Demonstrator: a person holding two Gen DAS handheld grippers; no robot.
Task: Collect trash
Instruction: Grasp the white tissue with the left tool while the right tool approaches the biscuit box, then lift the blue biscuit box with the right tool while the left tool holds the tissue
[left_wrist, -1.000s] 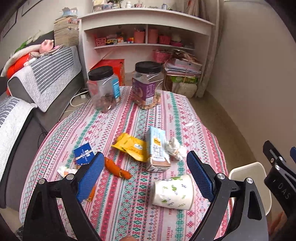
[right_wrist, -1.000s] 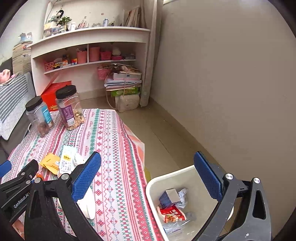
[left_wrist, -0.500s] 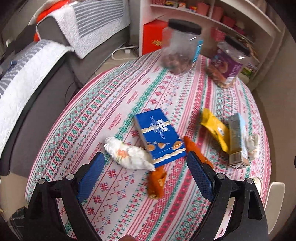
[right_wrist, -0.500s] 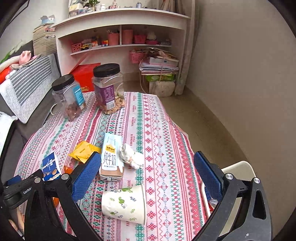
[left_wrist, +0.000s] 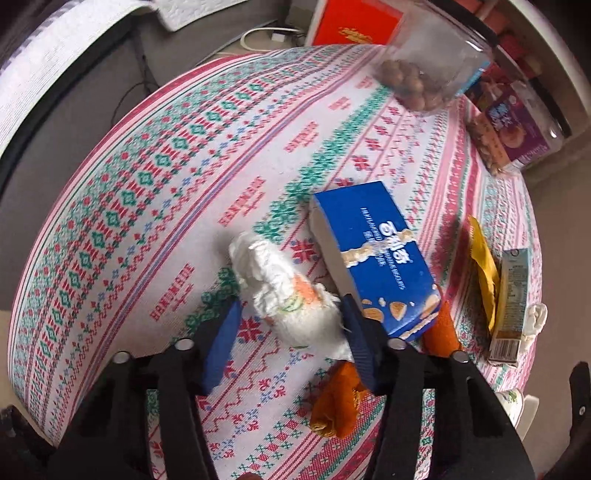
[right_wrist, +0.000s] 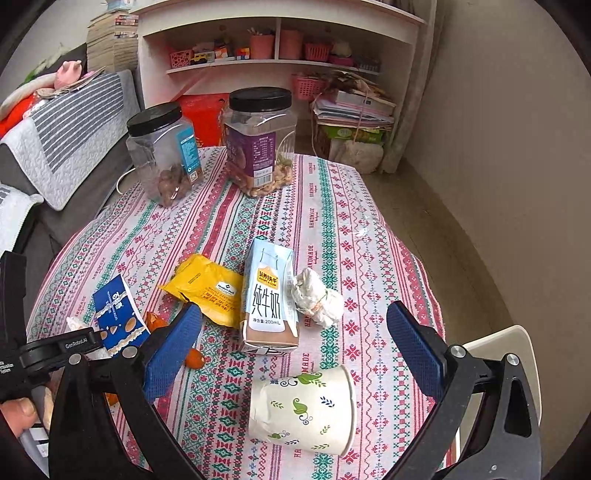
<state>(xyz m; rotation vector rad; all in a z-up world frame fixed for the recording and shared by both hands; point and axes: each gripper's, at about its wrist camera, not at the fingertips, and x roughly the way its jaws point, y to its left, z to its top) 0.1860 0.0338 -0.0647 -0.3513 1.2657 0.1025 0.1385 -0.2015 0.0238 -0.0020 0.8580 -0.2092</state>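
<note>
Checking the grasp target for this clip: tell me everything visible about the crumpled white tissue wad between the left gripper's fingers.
The crumpled white tissue wad is soft, wrinkled paper with orange and green printed marks. It lies on the patterned tablecloth, elongated, one end toward the camera. It sits between the closing jaws of the left gripper; contact is unclear. Its right side abuts the blue biscuit box.

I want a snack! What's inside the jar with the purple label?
The purple-label jar has a shallow layer of pale nuts at the bottom; above that it looks empty. Its label covers part of the inside.
</note>
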